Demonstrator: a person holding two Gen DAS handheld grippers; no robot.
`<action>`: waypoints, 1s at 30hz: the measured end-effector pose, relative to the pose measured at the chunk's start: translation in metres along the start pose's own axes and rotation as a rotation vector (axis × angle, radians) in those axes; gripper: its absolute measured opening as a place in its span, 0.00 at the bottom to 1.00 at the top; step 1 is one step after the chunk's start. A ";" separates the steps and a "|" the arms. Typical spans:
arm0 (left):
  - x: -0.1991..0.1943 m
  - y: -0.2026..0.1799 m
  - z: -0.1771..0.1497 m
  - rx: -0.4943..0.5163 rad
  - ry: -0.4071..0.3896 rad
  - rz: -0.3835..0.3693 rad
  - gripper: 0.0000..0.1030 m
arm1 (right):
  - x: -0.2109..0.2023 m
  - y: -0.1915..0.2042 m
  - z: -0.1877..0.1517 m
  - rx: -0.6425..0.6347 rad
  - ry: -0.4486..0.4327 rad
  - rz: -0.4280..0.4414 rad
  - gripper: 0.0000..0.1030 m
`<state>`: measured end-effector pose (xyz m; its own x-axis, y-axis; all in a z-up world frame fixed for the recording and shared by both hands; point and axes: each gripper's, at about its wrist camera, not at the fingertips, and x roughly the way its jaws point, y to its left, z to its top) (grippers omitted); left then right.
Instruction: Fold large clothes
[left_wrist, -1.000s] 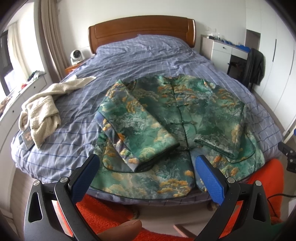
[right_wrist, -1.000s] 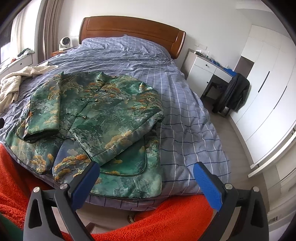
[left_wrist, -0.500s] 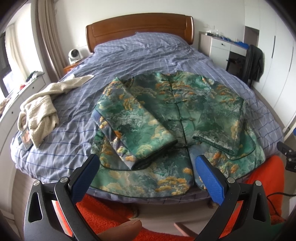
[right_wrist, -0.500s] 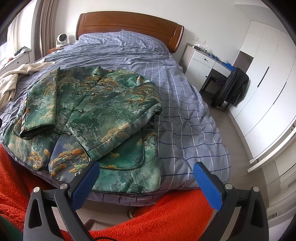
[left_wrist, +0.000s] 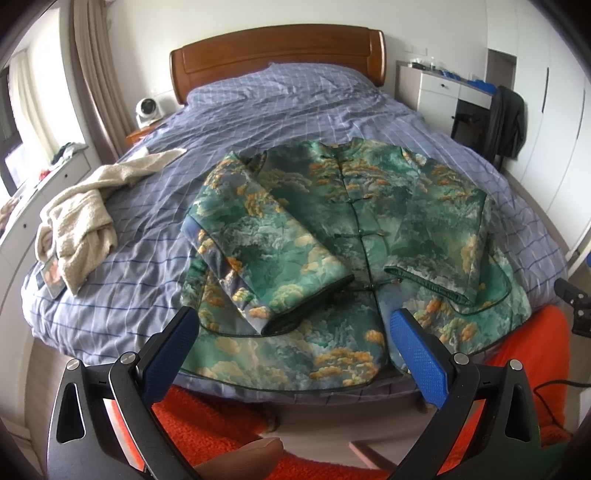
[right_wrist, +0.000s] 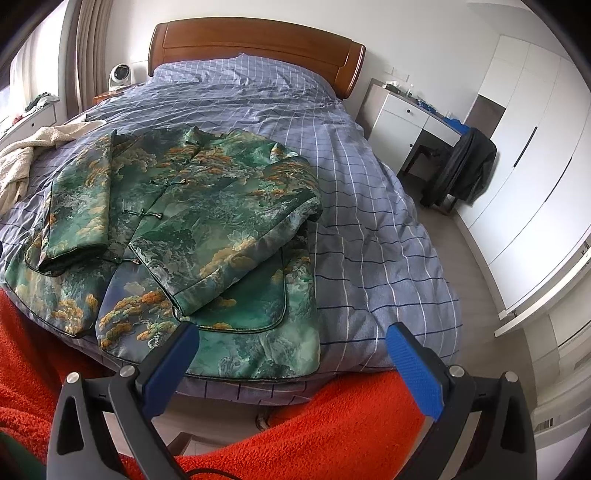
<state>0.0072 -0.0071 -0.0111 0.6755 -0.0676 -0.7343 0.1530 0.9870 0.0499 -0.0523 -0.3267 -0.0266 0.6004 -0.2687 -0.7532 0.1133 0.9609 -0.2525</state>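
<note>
The bed (left_wrist: 303, 110) with its blue checked cover fills most of both views, and the green patterned jacket (left_wrist: 332, 206) lies flat on its near half, with the hem reaching the foot edge just in front of the person. The collar points toward the wooden headboard (left_wrist: 277, 51), so the long axis of the jacket runs from foot to head of the bed. Both sleeves (right_wrist: 229, 251) are already folded in over the front and their cuffs point down toward the hem; I judge this makes a narrow block, ready for a fold from hem to collar. A cream towel (left_wrist: 81, 218) lies apart at the left side. The left gripper (left_wrist: 295, 332) and the right gripper (right_wrist: 291, 341) hover before the hem, each with fingers wide apart and holding nothing.
</note>
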 end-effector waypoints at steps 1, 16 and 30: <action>0.000 0.000 0.000 0.000 0.000 0.001 1.00 | 0.000 0.000 0.000 -0.001 -0.001 -0.001 1.00; 0.000 0.001 -0.005 0.004 -0.005 0.004 1.00 | -0.001 0.002 0.001 -0.001 0.008 0.011 1.00; 0.001 -0.001 -0.005 0.039 0.000 0.027 1.00 | 0.002 0.004 0.001 -0.019 0.015 0.003 1.00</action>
<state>0.0043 -0.0075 -0.0155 0.6801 -0.0408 -0.7320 0.1625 0.9820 0.0963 -0.0498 -0.3236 -0.0279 0.5891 -0.2673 -0.7626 0.0970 0.9603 -0.2617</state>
